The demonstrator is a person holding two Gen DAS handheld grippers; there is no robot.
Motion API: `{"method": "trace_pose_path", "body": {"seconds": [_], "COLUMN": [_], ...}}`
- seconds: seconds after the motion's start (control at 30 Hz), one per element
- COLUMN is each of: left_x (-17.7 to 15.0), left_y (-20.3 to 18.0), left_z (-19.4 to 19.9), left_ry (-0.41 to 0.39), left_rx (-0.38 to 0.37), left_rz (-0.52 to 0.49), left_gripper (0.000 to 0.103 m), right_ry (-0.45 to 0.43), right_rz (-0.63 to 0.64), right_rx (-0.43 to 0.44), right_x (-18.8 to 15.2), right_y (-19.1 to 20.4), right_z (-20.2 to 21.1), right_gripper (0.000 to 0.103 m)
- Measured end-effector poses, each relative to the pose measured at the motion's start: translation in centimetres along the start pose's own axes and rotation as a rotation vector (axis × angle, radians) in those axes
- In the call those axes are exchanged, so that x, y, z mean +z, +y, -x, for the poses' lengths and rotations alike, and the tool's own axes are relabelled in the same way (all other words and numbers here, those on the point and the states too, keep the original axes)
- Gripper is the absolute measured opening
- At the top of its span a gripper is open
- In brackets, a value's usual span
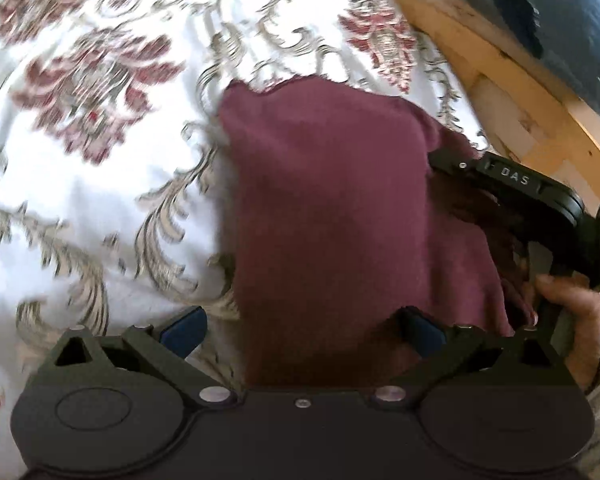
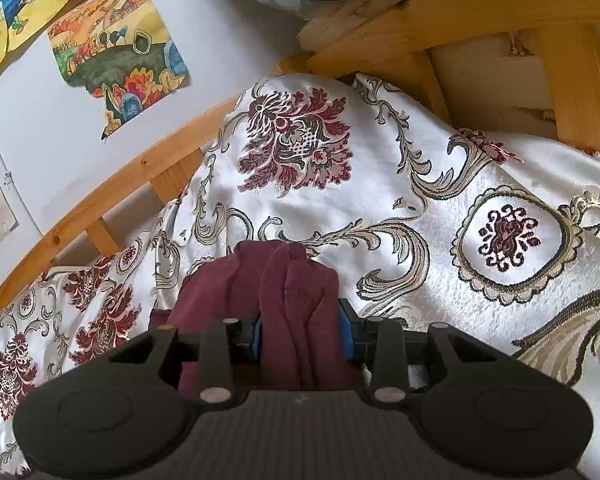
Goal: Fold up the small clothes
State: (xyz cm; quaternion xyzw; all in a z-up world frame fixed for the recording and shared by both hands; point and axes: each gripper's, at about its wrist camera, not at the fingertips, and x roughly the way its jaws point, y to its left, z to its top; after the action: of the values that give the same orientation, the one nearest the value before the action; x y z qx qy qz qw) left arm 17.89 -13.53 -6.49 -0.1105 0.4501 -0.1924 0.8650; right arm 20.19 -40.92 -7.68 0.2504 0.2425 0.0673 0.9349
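Maroon garment (image 1: 332,208) lies on a white bedspread (image 1: 100,200) with red-and-beige floral scrollwork, over a bed with a pale wooden frame (image 2: 460,12). Left wrist view: the left gripper (image 1: 302,330) has its blue-padded fingers (image 1: 184,330) spread wide apart; the cloth runs from between them up toward 12 o'clock, with no clamping visible. At 3 o'clock the right gripper (image 1: 452,160) reaches into the garment's bunched right edge, a bare hand (image 1: 572,312) on its handle at 4 o'clock. Right wrist view: the right gripper (image 2: 302,330) has its fingers (image 2: 346,328) clamped on a thick wad of the maroon fabric (image 2: 292,292), folds bulging out toward 12 o'clock. Colourful drawings (image 2: 120,48) are stuck on the white wall at 10 o'clock. The left view is motion-blurred.
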Motion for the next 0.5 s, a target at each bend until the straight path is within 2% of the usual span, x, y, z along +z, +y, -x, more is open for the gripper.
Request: {"method": "trace_pose_path", "body": {"seconds": [0.07, 0.17, 0.3, 0.43, 0.5], "left_x": [0.5, 1.2, 1.5, 1.5, 1.6], "left_y": [0.1, 0.6, 0.9, 1.1, 1.3], "left_z": [-0.6, -1.4, -1.5, -1.4, -1.3], "left_ry": [0.016, 0.071, 0.092, 0.102, 0.111], "left_rx": [-0.015, -0.05, -0.069, -0.12, -0.135], "left_rz": [0.003, 0.06, 0.072, 0.084, 0.103], "left_gripper": [0.103, 0.103, 0.101, 0.087, 0.083], "right_ry": [0.0, 0.0, -0.001, -0.008, -0.012], "right_rz": [0.001, 0.001, 0.002, 0.0, -0.001], "right_rx": [0.001, 0.004, 0.003, 0.005, 0.005], "right_x": [0.0, -0.1, -0.1, -0.1, -0.1], "right_y": [0.0, -0.1, 0.0, -0.1, 0.0], "right_z": [0.0, 0.1, 0.1, 0.2, 0.4], "right_gripper": [0.039, 0.039, 0.039, 0.039, 0.039]}}
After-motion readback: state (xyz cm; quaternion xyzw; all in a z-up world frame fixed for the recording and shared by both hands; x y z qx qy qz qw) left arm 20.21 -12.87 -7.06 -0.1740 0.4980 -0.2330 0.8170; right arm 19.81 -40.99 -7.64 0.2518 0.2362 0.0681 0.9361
